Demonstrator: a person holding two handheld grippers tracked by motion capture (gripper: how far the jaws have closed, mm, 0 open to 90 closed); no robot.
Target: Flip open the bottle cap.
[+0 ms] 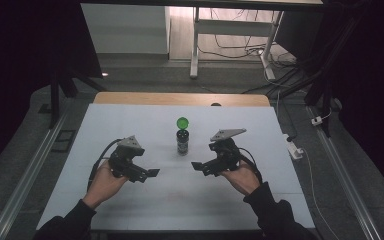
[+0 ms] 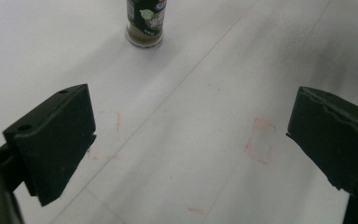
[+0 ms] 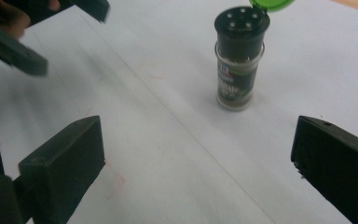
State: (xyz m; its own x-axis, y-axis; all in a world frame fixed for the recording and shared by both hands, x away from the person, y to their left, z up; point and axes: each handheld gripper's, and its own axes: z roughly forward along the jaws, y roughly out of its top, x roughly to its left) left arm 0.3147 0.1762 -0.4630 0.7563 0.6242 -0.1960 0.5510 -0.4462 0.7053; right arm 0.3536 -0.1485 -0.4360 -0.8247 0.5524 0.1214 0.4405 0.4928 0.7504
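1. Spice jar (image 1: 182, 141) stands upright on the white table (image 1: 130, 125), about midway between the two grippers and a little farther from the person than they are. Its green flip lid (image 1: 182, 122) is swung up and back on its hinge, baring the black shaker top (image 3: 240, 21) with its ring of holes.
2. In the right gripper view the spice jar (image 3: 237, 70) shows a clear lower part with dark contents and a label; it rests flat and nothing touches it.
3. Left gripper (image 1: 152, 172) sits low over the table to the jar's left, jaws spread wide with nothing between them. In the left gripper view, bare tabletop with faint red marks lies between the jaws, and the spice jar (image 2: 145, 23) stands well ahead.
4. Right gripper (image 1: 196, 165) mirrors it on the jar's right, jaws likewise wide apart and empty, tips turned inward toward the left one.
5. Judging from this layout, both tools stand clear of the jar with its lid flipped open. That leaves the jar free and steady, with room on either side for whichever tool goes in next.
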